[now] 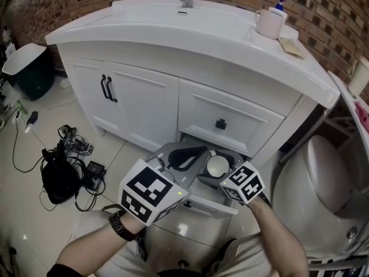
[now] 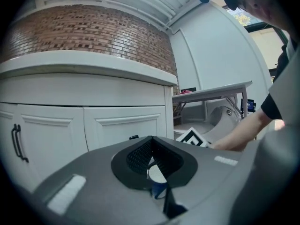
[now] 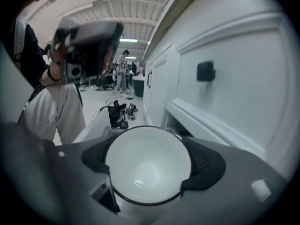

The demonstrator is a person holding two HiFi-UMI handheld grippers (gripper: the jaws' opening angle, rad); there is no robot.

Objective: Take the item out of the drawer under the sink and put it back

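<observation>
Currently logged: right gripper (image 1: 219, 167), jaws closed against opposite sides of a white bowl (image 3: 147, 168), mouth up, within the open drawer (image 1: 205, 204) at the foot of the vanity (image 1: 144, 103), at 6 o'clock from the knobbed upper drawer (image 1: 221, 124). I cannot tell whether the bowl touches the drawer floor. Left gripper (image 1: 185, 156), jaws drawn together and holding nothing, sits at 9 o'clock from the bowl. Mug (image 1: 270, 22) at 1 o'clock, toilet (image 1: 328, 183) at 3 o'clock, cables (image 1: 69, 166) at 8 o'clock.
</observation>
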